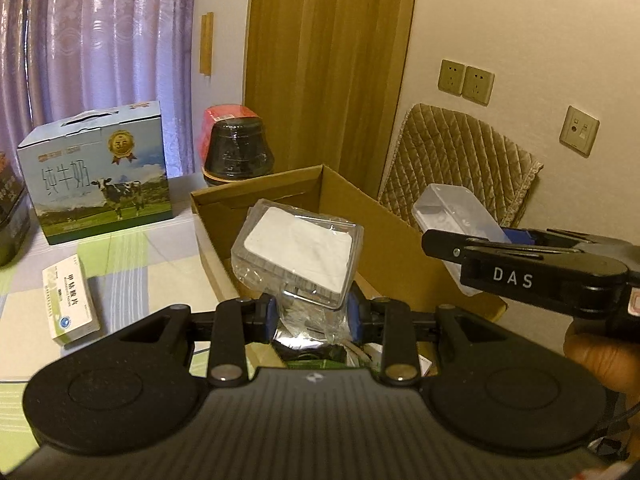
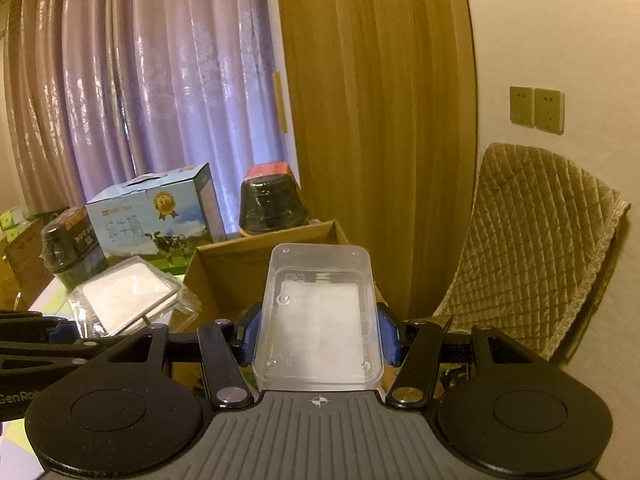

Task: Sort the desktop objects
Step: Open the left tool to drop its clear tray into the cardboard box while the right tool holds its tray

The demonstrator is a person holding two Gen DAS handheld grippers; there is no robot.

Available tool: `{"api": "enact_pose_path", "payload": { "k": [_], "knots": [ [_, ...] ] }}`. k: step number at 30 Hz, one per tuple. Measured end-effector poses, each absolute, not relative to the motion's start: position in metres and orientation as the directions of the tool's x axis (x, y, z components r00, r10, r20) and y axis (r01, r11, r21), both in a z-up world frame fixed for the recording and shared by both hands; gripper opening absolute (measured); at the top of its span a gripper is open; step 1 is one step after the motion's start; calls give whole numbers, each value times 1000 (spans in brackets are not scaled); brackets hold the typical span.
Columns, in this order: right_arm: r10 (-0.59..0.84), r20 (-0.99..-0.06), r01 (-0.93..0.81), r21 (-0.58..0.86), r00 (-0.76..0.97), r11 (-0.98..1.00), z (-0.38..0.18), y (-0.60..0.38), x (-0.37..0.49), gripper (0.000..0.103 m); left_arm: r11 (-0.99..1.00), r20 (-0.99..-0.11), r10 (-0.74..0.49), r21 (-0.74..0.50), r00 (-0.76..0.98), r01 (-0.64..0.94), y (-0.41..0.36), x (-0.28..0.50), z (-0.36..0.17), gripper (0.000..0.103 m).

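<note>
**Above the cardboard box: both grippers loaded, neither item yet dropped**

Over the open cardboard box [image 1: 356,216], the left gripper [image 1: 312,314] held a clear plastic-wrapped packet [image 1: 298,250] with a white pad inside, its blue pads closed on the crinkled wrap at the packet's near end. The packet tilted up and away over the box's interior, which reads as a carry posture, poised for release rather than set down. Just to the right of the box's near corner, the right gripper [image 2: 318,338] was clamped across the sides of a clear lidded plastic case [image 2: 318,320], held roughly level above the box's right wall; I judge it was waiting its turn for the same box, which seems to be the sorting destination.

The left wrist view alone showed what lay inside the box beneath the packet: a jumble of small items, too dark to name. It also showed a small white-and-green medicine carton [image 1: 70,300] lying on the checked bench [image 1: 140,256] left of the box, probably still to be sorted, and a hand [image 1: 600,360] on the right tool. The right wrist view alone showed the case's white contents and its grip from both sides.

Behind the box stood a milk carton [image 1: 100,172] and a dark wrapped jar [image 1: 238,150]; right of it, a quilted chair cover [image 2: 532,256].
</note>
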State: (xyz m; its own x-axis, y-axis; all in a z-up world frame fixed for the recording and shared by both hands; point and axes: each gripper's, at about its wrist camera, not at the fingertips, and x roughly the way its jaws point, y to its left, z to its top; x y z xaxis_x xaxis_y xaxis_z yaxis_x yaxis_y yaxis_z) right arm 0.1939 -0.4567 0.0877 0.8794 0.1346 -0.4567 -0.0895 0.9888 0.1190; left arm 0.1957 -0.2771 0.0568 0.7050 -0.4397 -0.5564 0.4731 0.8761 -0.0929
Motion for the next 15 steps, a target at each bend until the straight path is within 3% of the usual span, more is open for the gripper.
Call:
{"api": "enact_pose_path", "payload": {
  "k": [15],
  "knots": [
    [131,-464,-78,132,876,988,83,-463,210,54,866,-567,-445,-78,693,493,-293,216,46,30]
  ]
}}
